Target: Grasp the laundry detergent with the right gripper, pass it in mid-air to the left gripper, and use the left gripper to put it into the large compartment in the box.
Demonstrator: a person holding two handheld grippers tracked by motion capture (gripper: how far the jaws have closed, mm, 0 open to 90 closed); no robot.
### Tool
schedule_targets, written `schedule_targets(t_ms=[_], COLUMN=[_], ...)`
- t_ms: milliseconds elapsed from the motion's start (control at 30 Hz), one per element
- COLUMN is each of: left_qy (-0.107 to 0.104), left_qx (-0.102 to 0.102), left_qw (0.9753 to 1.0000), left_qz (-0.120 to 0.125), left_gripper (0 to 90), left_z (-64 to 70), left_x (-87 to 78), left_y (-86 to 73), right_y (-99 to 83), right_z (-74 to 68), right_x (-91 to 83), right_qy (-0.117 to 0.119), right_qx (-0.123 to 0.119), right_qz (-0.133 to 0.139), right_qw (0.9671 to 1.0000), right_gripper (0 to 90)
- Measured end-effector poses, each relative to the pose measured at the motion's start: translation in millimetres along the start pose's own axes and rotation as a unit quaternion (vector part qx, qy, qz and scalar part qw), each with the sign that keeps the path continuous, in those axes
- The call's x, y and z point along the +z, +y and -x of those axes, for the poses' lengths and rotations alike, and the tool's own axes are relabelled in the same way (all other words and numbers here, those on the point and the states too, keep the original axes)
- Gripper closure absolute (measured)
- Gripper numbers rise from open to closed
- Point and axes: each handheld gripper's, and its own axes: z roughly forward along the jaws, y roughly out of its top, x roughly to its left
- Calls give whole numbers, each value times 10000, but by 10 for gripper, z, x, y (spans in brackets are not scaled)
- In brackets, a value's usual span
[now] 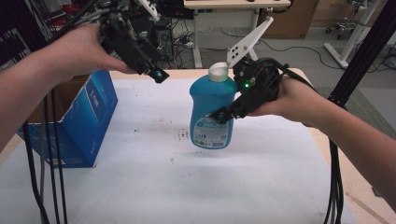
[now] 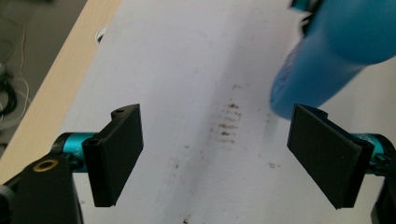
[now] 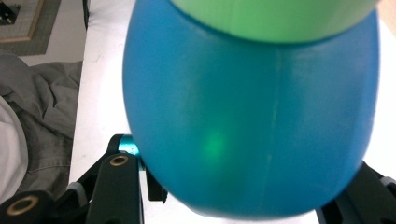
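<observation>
So in the high view the right gripper (image 1: 223,115) sits just right of centre, pinching a blue bottle (image 1: 212,109) around its middle, label side facing the camera. The bottle has a white cap (image 1: 218,71) and looks to be lifted a bit off the white table (image 1: 154,186), upright with a slight tilt. The left gripper (image 1: 156,74) is up in the upper left of the frame, well apart from the bottle, held in the air above the table's far edge; can't really judge its jaws from here. A blue cardboard box (image 1: 91,116) stands at the left edge of the frame, open at the top. Left gripper view: the left gripper (image 2: 219,158) has its jaws spread wide, nothing between them, just stained white table (image 2: 177,70) below, and the bottle (image 2: 327,51) pokes in at the upper right, blurry. Right gripper view: the bottle (image 3: 252,130) fills the middle, huge and close, clamped between the right gripper's jaws at the lower corners, with the cap (image 3: 275,18) at the top edge looking greenish.
</observation>
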Motion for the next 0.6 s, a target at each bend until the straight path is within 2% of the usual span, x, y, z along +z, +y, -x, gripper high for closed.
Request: schedule_targets(t_ms=[33,167,267,300,467,533,600], left_qy=[0,-241,-351,-417,-565,-622,-638], left_qx=[0,287,478,588,717,834,865], left_qw=[10000,9993,9982,9973,9951,9930,9922], left_qz=[0,39,-59,-163,-369,-567,-632], left_gripper=[185,185,185,185,185,185,185], left_z=[0,123,199,239,310,371,387], left_x=[0,-143,-194,-201,-154,-75,-45], left_y=[0,200,320,381,454,485,493], right_y=[0,169,230,286,401,434,462], right_z=[0,36,36,32,14,5,-3], right_x=[0,3,6,11,19,24,36], right_qy=[0,27,53,56,107,114,126], right_qx=[0,-87,-131,-166,-266,-291,-302], right_qz=[0,-34,-49,-38,-58,-64,-81], right_qw=[10000,10000,9999,9998,9996,9995,9994], right_gripper=[464,464,464,464,465,464,465])
